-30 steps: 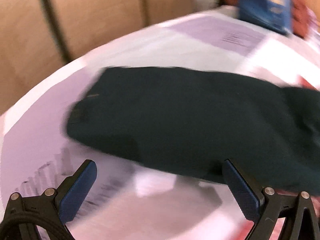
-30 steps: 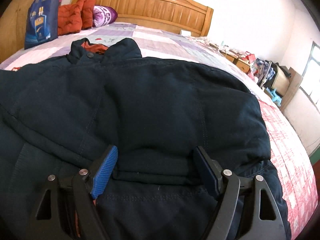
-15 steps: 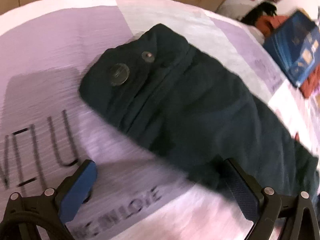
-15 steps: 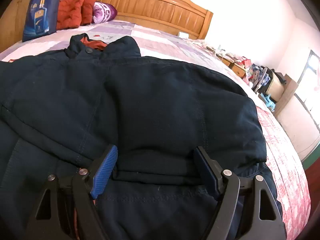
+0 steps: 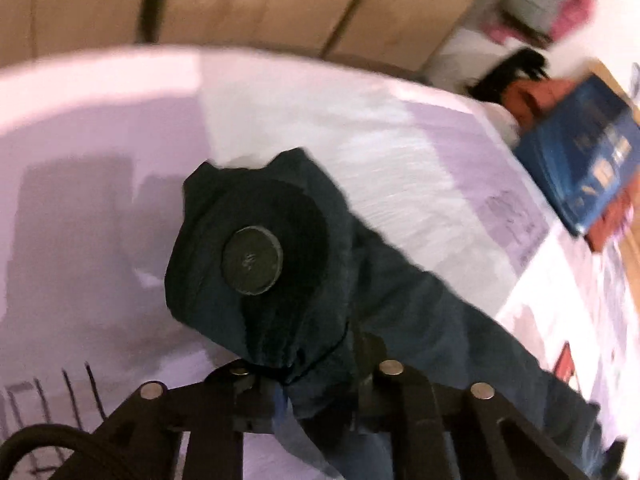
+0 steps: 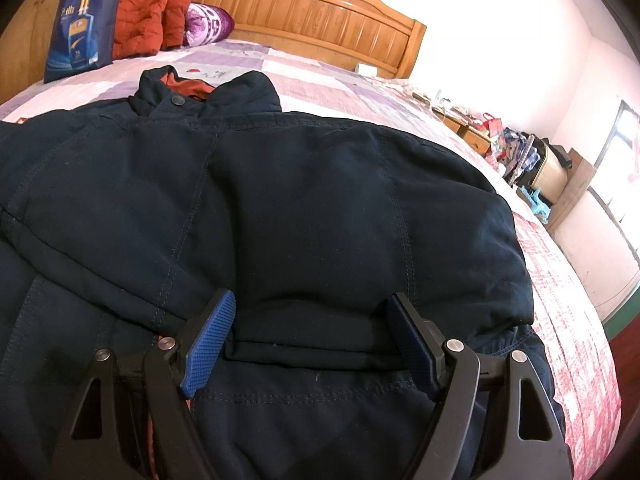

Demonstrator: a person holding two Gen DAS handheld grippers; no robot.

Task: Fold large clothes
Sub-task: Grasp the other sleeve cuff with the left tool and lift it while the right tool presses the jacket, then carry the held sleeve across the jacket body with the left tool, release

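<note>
A dark navy jacket (image 6: pixel 320 200) lies spread on the bed, collar (image 6: pixel 208 96) toward the headboard, with orange lining showing at the neck. My right gripper (image 6: pixel 312 320) is open and rests on the jacket, and a folded-over sleeve end (image 6: pixel 312 344) lies between its blue pads (image 6: pixel 208 340). In the left wrist view, my left gripper (image 5: pixel 316 364) has its jaws closing tight on the bunched cuff (image 5: pixel 256 300) of the other sleeve (image 5: pixel 440 320). A round dark button (image 5: pixel 252 260) faces the camera. That sleeve trails off to the right across the quilt.
The bed has a lilac and white quilt (image 5: pixel 360 140) and a wooden headboard (image 6: pixel 300 12). A blue bag (image 6: pixel 80 28), a red padded coat (image 6: pixel 148 24) and a purple pillow (image 6: pixel 208 24) sit at the head end. A wooden wardrobe (image 5: pixel 240 0) stands beyond the bed's left edge.
My left gripper swept along the sleeve to its cuff, rolled, and went from wide open to shut on it. The right gripper has stayed where it was.
</note>
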